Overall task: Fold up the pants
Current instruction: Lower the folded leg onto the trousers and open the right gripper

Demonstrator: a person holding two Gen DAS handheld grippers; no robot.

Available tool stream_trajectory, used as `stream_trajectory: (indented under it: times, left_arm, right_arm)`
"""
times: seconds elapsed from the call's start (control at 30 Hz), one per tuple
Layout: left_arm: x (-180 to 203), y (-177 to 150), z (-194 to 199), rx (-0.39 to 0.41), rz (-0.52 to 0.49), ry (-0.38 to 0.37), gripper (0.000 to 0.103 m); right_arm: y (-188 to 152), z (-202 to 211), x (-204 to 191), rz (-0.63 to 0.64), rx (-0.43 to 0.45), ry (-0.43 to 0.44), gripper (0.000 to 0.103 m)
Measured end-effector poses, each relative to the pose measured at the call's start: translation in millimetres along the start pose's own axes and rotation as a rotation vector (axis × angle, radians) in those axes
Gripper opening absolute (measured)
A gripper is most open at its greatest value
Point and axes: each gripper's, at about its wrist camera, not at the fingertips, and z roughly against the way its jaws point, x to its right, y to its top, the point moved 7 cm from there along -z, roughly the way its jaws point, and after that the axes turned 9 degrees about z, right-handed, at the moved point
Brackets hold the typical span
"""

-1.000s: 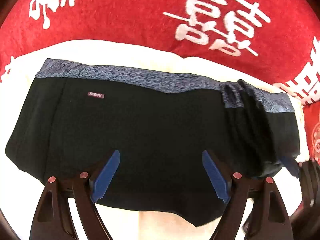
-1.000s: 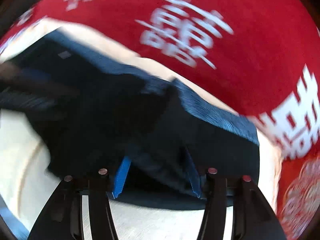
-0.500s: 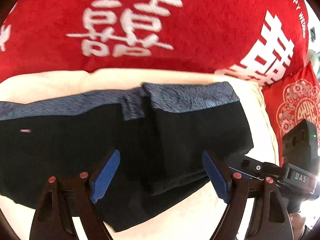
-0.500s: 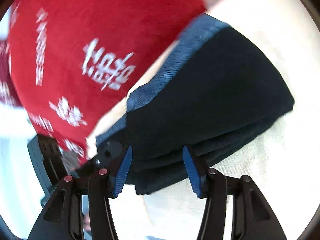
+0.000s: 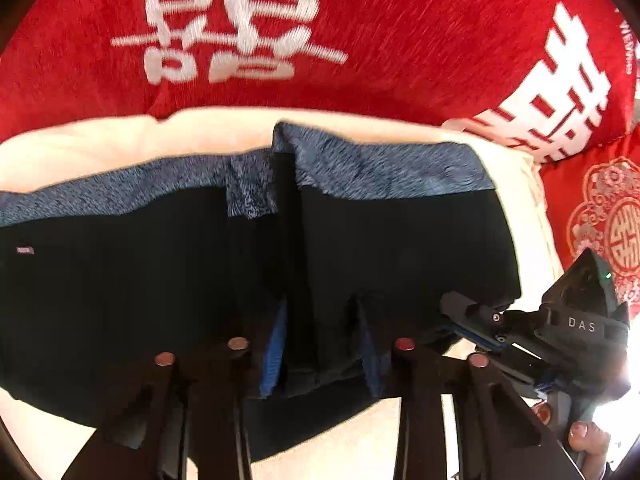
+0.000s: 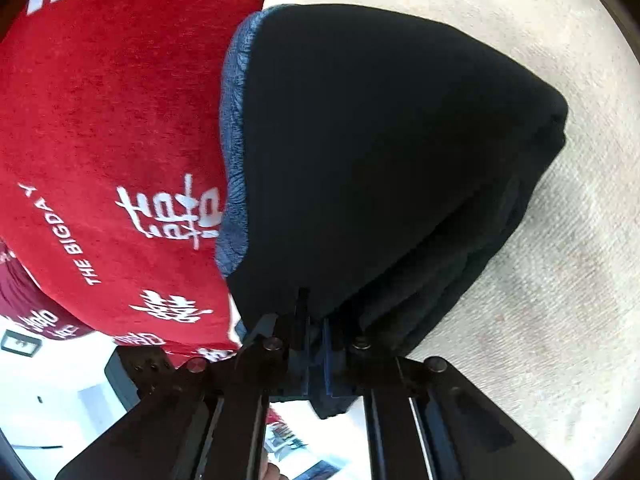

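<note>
The black pants [image 5: 400, 240] with a blue-grey waistband [image 5: 380, 168] lie folded on a cream pad [image 5: 120, 140], the right part doubled over the left. My left gripper [image 5: 320, 344] points steeply down at the near edge. Its jaws are closing, and its blue pads [image 5: 274, 344] pinch a fold of black fabric. My right gripper [image 6: 316, 320] has its jaws closing tight on the right-hand corner of the folded stack [image 6: 400, 140]. In the left wrist view its fingers [image 5: 472, 316] reach in from the right onto that corner.
A red blanket [image 5: 360, 40] with white characters covers the surface behind the pad and shows in the right wrist view [image 6: 100, 120]. The cream pad [image 6: 520, 280] extends beyond the pants. A fingertip [image 5: 584, 436] shows on the right gripper's handle.
The left view slid right along the pants, then its pads drew in onto a fold. The right gripper rolled over, came to the right-hand corner and shut on it.
</note>
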Motion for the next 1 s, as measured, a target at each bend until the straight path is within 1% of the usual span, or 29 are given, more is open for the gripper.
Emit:
stream_trajectory:
  times: [0.03, 0.07, 0.13, 0.2, 0.33, 0.4, 0.43, 0.47, 0.53, 0.57, 0.63, 0.67, 0.7, 0.77, 0.83, 0.87, 0.93, 0.97, 1.0]
  left_arm:
    - [1, -2, 6, 0.012, -0.012, -0.005, 0.033]
    - [1, -4, 13, 0.024, -0.024, -0.009, 0.033]
    - [-2, -11, 23, 0.04, -0.034, -0.011, 0.033]
    - [-9, -20, 24, 0.038, -0.02, -0.002, 0.033]
    - [-31, -34, 4, 0.015, 0.028, 0.04, 0.033]
    - [-38, -38, -5, 0.019, 0.044, 0.047, 0.033]
    - [-39, -38, -4, 0.034, 0.044, 0.049, 0.034]
    - [-39, -39, -2, 0.039, 0.041, 0.056, 0.04]
    - [-37, -40, 0, 0.054, 0.035, 0.098, 0.055]
    - [-36, -40, 2, 0.057, 0.035, 0.099, 0.055]
    - [-33, -40, 10, 0.058, 0.026, 0.107, 0.055]
    - [-31, -38, 14, 0.063, 0.02, 0.111, 0.055]
    - [-29, -35, 20, 0.075, 0.01, 0.125, 0.055]
    - [-23, -27, 31, 0.102, -0.01, 0.144, 0.055]
    - [-14, -14, 38, 0.127, -0.023, 0.148, 0.055]
    - [-6, -5, 39, 0.135, -0.029, 0.141, 0.055]
    - [11, 11, 35, 0.148, -0.04, 0.128, 0.055]
    - [20, 22, 30, 0.162, -0.05, 0.128, 0.055]
    - [28, 29, 26, 0.167, -0.057, 0.129, 0.055]
  right_arm:
    - [-2, 4, -12, 0.076, -0.007, -0.021, 0.005]
    - [-4, 7, -20, 0.123, -0.017, -0.034, 0.005]
    - [-9, 11, -32, 0.175, -0.045, -0.044, 0.005]
    - [-16, 6, -32, 0.187, -0.077, -0.063, 0.005]
    - [-27, -19, -15, 0.18, -0.124, -0.13, 0.005]
    - [-29, -30, -7, 0.198, -0.133, -0.163, 0.005]
    - [-28, -31, -6, 0.207, -0.131, -0.163, 0.005]
    - [-28, -31, -8, 0.221, -0.133, -0.168, 0.005]
    - [-29, -31, -15, 0.288, -0.158, -0.197, 0.007]
    - [-30, -30, -19, 0.307, -0.173, -0.199, 0.01]
    - [-34, -28, -25, 0.328, -0.236, -0.204, 0.018]
    - [-35, -23, -28, 0.349, -0.248, -0.218, 0.023]
    - [-34, -14, -34, 0.386, -0.242, -0.228, 0.027]
    - [-22, 8, -52, 0.471, -0.186, -0.226, 0.027]
    - [1, 30, -65, 0.542, -0.098, -0.256, 0.027]
    - [15, 39, -68, 0.567, -0.067, -0.284, 0.026]
    - [48, 46, -68, 0.576, -0.035, -0.345, 0.018]
    - [61, 46, -69, 0.579, -0.024, -0.354, 0.014]
    - [79, 42, -73, 0.596, -0.01, -0.362, 0.013]
